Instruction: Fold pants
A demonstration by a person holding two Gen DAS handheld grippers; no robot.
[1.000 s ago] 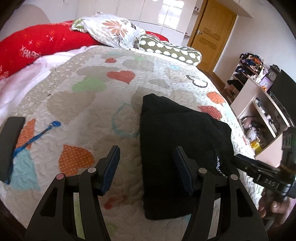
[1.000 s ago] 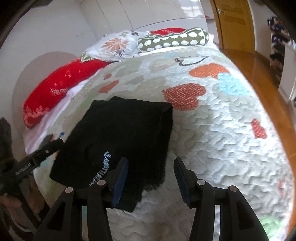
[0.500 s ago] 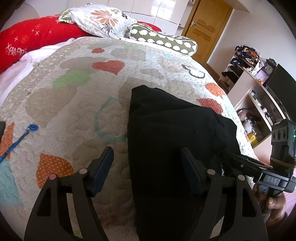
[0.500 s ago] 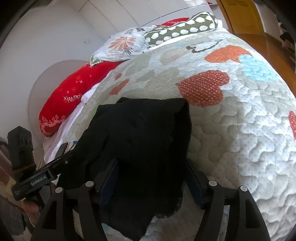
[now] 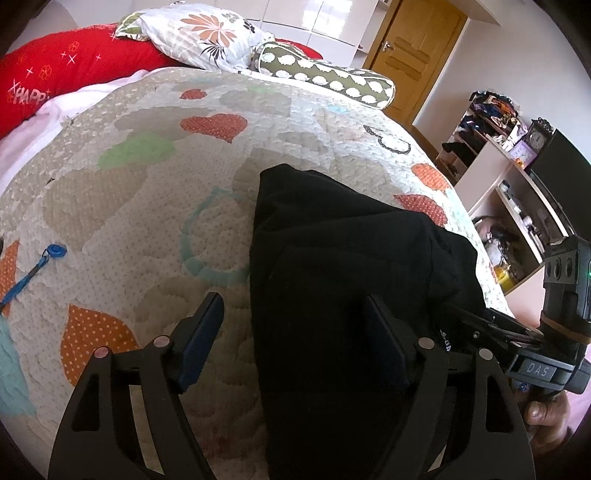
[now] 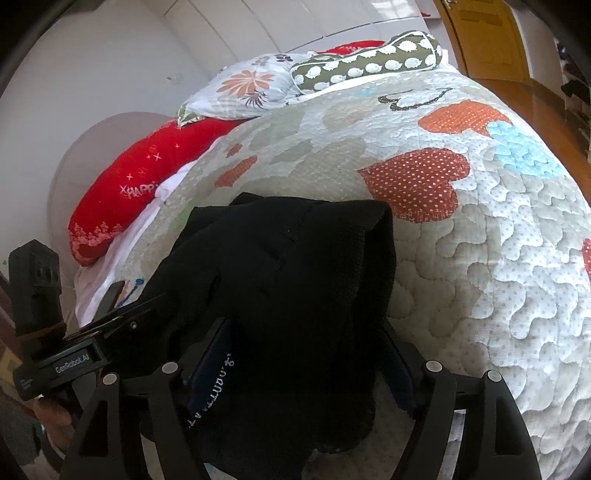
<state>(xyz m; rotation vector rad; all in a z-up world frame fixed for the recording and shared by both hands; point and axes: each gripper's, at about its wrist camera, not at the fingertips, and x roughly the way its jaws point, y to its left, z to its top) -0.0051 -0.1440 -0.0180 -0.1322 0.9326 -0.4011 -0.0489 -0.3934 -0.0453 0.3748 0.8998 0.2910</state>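
Observation:
Black folded pants (image 5: 332,258) lie on the heart-patterned quilt (image 5: 147,206). My left gripper (image 5: 293,338) straddles their near left edge: one finger is over the quilt, the other over the cloth. Its jaws are opening and do not press on the cloth. In the right wrist view the pants (image 6: 295,266) fill the gap of my right gripper (image 6: 306,360), near white lettering (image 6: 210,391). Those jaws are opening too, and the cloth lies loose between them. Each tool shows at the other view's edge, held in a hand (image 5: 546,413).
A floral pillow (image 5: 207,33), a green dotted bolster (image 5: 325,74) and a red cushion (image 5: 74,62) lie at the head of the bed. A blue lanyard (image 5: 33,273) rests on the quilt at left. Shelves (image 5: 509,177) and a wooden door (image 5: 417,48) stand to the right.
Both grippers have come down and forward over the near end of the pants. Their jaws have spread wider. The cloth now sits between the right gripper's fingers.

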